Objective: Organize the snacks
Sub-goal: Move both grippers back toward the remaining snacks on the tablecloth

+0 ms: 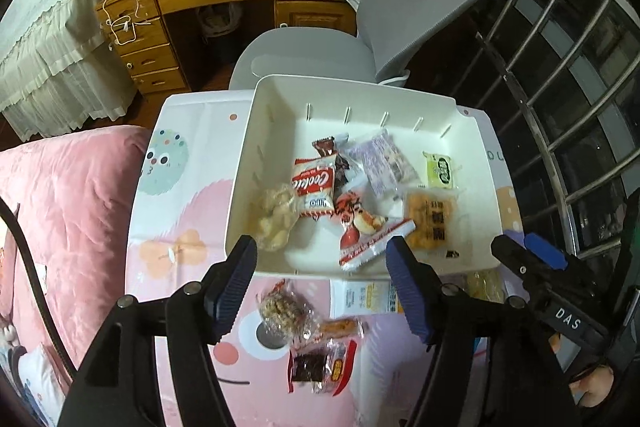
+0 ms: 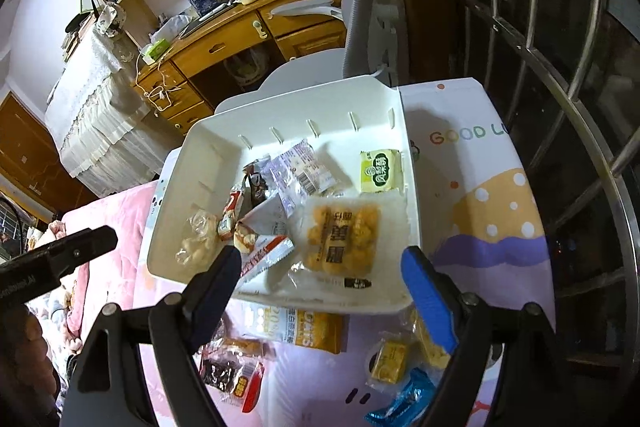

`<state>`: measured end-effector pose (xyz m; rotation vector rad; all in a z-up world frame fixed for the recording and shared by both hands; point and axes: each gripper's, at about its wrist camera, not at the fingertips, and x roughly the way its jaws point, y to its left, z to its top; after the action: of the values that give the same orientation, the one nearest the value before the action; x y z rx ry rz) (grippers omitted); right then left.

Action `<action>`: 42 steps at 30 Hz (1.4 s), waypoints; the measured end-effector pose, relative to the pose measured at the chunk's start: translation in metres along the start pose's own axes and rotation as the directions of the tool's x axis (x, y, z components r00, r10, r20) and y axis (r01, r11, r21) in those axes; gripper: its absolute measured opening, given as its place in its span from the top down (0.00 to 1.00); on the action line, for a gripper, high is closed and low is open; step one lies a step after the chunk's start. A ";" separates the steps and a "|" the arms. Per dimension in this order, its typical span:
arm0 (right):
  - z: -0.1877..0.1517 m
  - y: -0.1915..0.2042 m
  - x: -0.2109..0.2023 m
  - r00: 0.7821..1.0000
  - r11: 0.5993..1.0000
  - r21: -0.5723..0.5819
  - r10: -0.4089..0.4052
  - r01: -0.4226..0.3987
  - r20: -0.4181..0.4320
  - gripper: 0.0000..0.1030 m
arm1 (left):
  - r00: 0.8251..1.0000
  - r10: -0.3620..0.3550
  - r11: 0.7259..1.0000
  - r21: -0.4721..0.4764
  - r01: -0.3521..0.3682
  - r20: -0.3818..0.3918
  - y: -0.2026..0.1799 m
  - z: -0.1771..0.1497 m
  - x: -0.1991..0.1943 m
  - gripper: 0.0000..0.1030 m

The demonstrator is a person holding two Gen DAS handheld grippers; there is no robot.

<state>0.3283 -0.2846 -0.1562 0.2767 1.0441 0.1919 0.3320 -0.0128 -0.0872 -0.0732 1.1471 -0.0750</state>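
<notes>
- Both the left tool (image 1: 320, 259) and the right tool (image 2: 322, 269) hang spread and hold nothing, above the near rim of the white plastic bin (image 1: 240, 187) on the cartoon-print tabletop (image 1: 180, 155)
- Loose wrapped snacks, among them a clear-wrapped nut cluster (image 1: 284, 311) and a blue foil packet (image 2: 404, 403), lie outside the bin near the tabletop's front; a sweeping approach could knock them off
- The slick film of the red-and-white biscuit packet (image 1: 314, 187) may slip from a shallow pinch

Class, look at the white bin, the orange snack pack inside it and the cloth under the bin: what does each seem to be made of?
White rectangular bin: probably matte moulded plastic, given the thin walls, rounded corners and slotted ribs. Orange snack pack: clear glossy plastic film, since the pieces show through. Pink cartoon-printed table cover: looks like smooth wipeable vinyl, though it could be fabric.
</notes>
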 end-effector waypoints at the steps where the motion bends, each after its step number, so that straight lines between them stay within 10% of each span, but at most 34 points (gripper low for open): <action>1: -0.003 0.000 -0.003 1.000 1.000 0.005 -0.001 0.001 0.001 0.19 | 1.000 -0.004 1.000 0.002 0.004 -0.001 0.001 -0.004 -0.003 0.36; 28: -0.151 0.016 -0.101 0.991 0.961 0.261 -0.111 0.089 0.073 0.20 | 0.991 -0.134 0.987 0.083 0.136 -0.029 0.059 -0.156 -0.070 0.36; 42: -0.217 0.030 -0.123 0.972 0.953 0.208 -0.233 0.221 0.035 0.20 | 0.984 -0.164 0.979 0.110 0.170 -0.063 0.058 -0.206 -0.071 0.35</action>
<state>0.0783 -0.2628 -0.1482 0.3415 1.0289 -0.1315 0.1163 0.0478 -0.1124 -0.0652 1.1867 -0.2939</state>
